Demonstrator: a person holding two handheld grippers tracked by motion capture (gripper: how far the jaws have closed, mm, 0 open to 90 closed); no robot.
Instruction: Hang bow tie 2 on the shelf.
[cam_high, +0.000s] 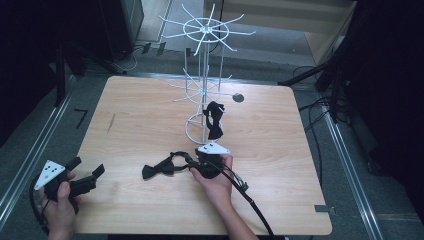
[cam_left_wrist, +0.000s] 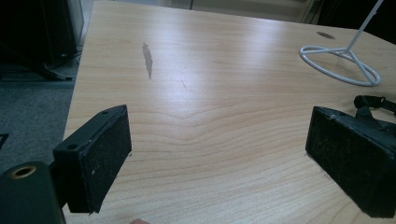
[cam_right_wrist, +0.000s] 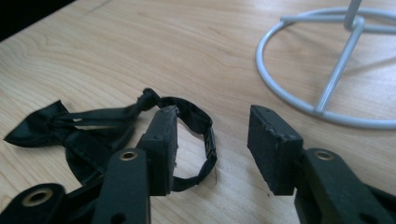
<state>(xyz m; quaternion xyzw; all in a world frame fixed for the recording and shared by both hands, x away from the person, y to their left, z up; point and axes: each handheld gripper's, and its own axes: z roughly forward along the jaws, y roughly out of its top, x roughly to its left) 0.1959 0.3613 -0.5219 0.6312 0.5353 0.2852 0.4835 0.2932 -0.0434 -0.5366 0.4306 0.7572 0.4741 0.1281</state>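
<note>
Right gripper (cam_right_wrist: 212, 149) half open over black bow tie's (cam_right_wrist: 60, 126) strap, nothing gripped

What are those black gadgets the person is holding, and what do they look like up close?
Each is a black two-jaw gripper, left and right, topped by a grey three-cornered plate with dark dots. The flat rectangular pads look scuffed. A black cable trails from the right one. Forearms are bare.
</note>
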